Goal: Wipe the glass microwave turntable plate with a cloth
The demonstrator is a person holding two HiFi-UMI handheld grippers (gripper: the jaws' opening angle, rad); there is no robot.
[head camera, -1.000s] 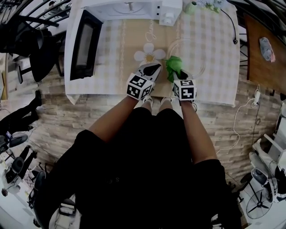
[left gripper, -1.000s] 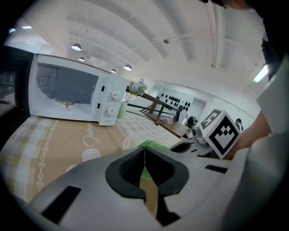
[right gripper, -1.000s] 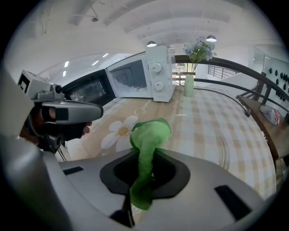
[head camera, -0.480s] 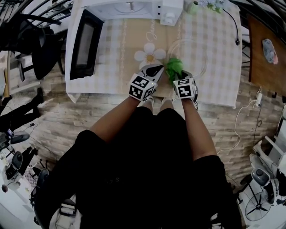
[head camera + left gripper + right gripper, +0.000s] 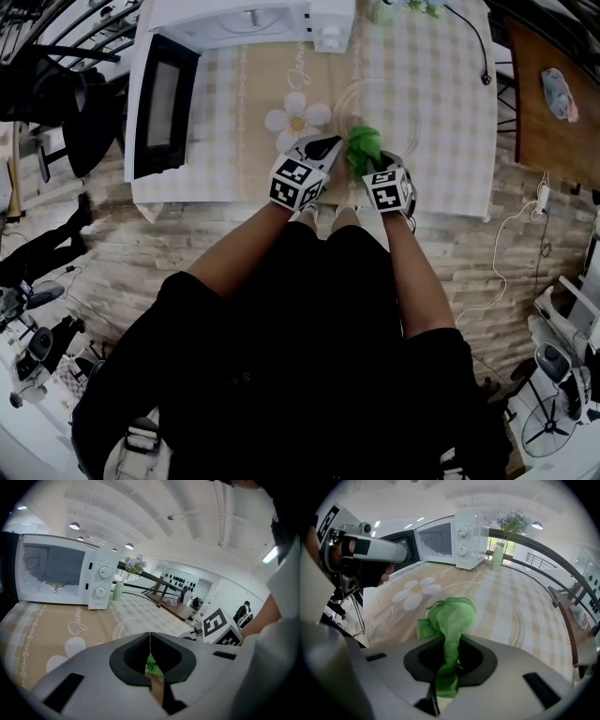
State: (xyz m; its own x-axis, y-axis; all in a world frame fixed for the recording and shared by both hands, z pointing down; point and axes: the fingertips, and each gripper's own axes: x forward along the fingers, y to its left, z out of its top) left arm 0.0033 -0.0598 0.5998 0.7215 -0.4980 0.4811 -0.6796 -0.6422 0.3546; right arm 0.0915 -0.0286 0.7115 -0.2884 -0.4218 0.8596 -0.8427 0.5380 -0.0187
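Observation:
The clear glass turntable plate (image 5: 401, 111) lies flat on the checked tablecloth, right of a daisy print; its rim (image 5: 529, 625) shows faintly in the right gripper view. A bunched green cloth (image 5: 362, 146) (image 5: 451, 620) sticks up from my right gripper (image 5: 373, 165) (image 5: 449, 667), which is shut on it at the plate's near edge. My left gripper (image 5: 319, 148) (image 5: 149, 651) hovers just left of the cloth, jaws shut with nothing between them; a bit of the green cloth (image 5: 152, 665) shows behind them.
A white microwave (image 5: 253, 19) (image 5: 56, 569) stands at the back left of the table with its door (image 5: 161, 105) swung open. A vase of flowers (image 5: 506, 536) stands by its right side. The table's front edge (image 5: 309, 202) runs just under both grippers. A brown side table (image 5: 553, 103) stands to the right.
Both grippers stay close together at the plate's near edge; the view has shifted slightly, and the cloth sits a little nearer the left gripper.

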